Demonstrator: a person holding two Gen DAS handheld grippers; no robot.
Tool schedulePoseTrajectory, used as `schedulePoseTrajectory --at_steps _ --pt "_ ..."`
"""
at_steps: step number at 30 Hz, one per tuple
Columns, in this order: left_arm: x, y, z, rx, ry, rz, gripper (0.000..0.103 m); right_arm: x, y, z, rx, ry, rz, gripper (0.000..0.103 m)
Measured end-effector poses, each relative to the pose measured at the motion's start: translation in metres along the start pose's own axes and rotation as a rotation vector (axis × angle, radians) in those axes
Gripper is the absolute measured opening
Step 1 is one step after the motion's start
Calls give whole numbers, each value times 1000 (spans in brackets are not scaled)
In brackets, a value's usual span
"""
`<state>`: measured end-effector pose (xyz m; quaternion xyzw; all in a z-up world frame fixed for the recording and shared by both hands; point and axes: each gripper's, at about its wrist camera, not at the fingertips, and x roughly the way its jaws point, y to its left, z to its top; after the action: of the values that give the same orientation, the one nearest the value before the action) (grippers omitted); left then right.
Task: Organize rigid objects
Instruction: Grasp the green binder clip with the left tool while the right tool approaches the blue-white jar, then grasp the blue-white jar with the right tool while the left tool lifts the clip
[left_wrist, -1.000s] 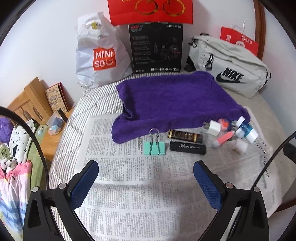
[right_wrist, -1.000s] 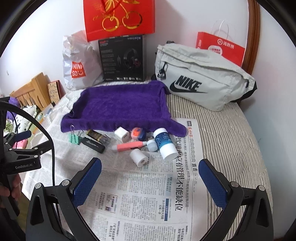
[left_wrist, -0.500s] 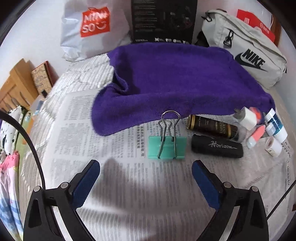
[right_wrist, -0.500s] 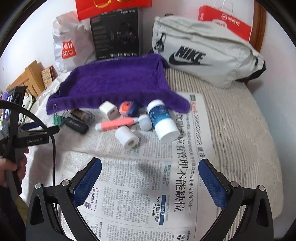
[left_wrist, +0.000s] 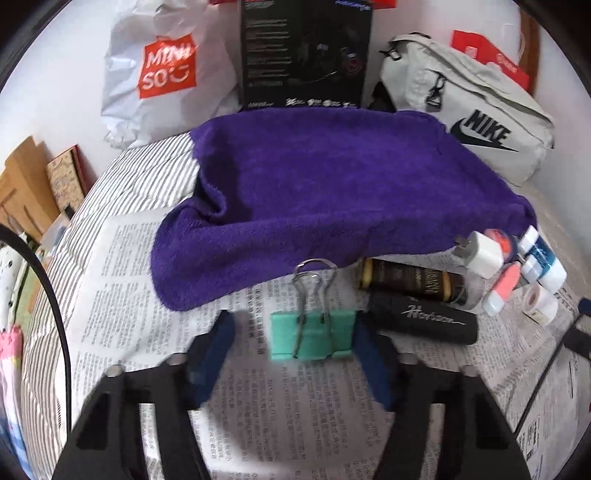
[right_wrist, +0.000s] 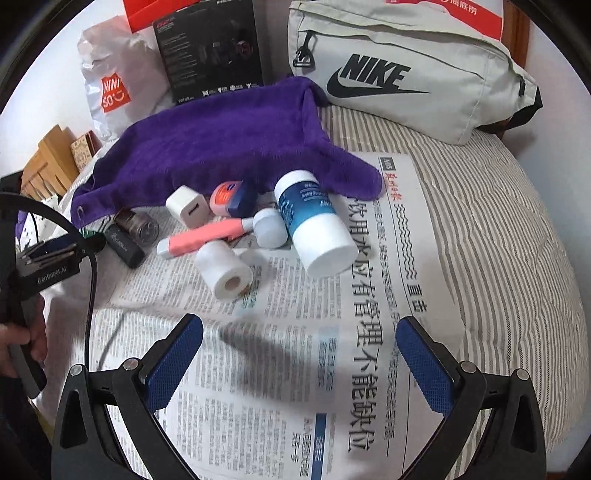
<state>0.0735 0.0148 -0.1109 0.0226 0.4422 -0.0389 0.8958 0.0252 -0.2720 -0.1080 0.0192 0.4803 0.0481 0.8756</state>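
Note:
A green binder clip (left_wrist: 312, 338) lies on the newspaper (left_wrist: 147, 258) between the fingers of my left gripper (left_wrist: 292, 325). Its jaws are closing; the right pad is at the clip's edge, and the left pad still stands apart from it. Right of the clip lie a black case (left_wrist: 421, 317) and a dark brown tube (left_wrist: 410, 278). My right gripper (right_wrist: 299, 354) hangs open over bare newspaper, with nothing between its fingers. Ahead of it lie a tape roll (right_wrist: 223, 271), a pink tube (right_wrist: 207, 238), a white charger (right_wrist: 186, 210) and a blue-and-white bottle (right_wrist: 314, 225).
A purple towel (left_wrist: 325, 192) is spread behind the objects. At the back stand a white shopping bag (left_wrist: 162, 74), a black box (left_wrist: 304, 55) and a grey waist bag (right_wrist: 406, 70). A hand (right_wrist: 22, 339) holds the left gripper's handle at the right view's left edge.
The left gripper came down to the green clip, and its fingers have drawn in from wide apart to either side of it. The right gripper sank closer to the pile, still wide.

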Motion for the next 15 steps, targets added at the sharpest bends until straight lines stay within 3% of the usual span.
schedulePoseTrajectory --at_steps 4,7,11,13,15 --pt "-3 -3 -2 18 -24 -4 41 -1 -3 13 -23 -40 3 103" --pt "-3 -2 -2 29 -29 0 40 4 -7 26 -60 -70 -31 102" --pt "-3 -1 -1 36 -27 1 40 19 -13 42 -93 -57 -41 82" --pt "-2 -1 -1 39 -25 3 40 27 -14 47 -117 -34 -21 81" --pt "-2 0 -1 34 -25 -4 40 34 -10 48 -166 -15 -35 74"
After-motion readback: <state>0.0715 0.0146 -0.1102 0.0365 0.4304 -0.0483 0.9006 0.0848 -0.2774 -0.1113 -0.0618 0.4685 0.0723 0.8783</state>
